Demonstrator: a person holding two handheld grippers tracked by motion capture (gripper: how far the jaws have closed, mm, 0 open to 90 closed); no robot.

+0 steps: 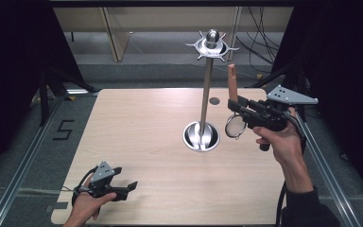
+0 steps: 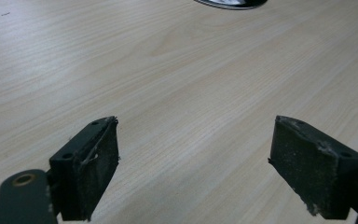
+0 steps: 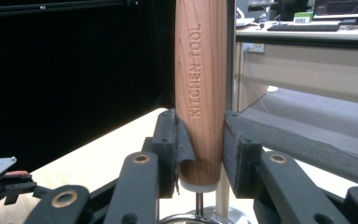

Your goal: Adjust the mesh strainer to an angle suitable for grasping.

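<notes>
A kitchen tool with a wooden handle [image 1: 232, 82] and a round wire head [image 1: 236, 126] hangs upright, handle up, just right of a metal utensil stand [image 1: 207, 94]. My right gripper [image 1: 236, 105] is shut on the lower end of the handle [image 3: 201, 84], stamped KITCHEN TOOL, with both pads pressed on its sides. The stand has a spiked hook ring [image 1: 211, 45] on top and a round shiny base [image 1: 201, 136]. My left gripper [image 1: 131, 185] rests low at the table's front left, open, with bare wood between its pads [image 2: 93, 163].
The light wooden table [image 1: 146, 123] is bordered by metal rails [image 1: 23, 161] on both sides. The stand's base rim [image 2: 230, 3] lies far ahead of the left gripper. A small dark round spot [image 1: 214, 100] marks the table behind the stand.
</notes>
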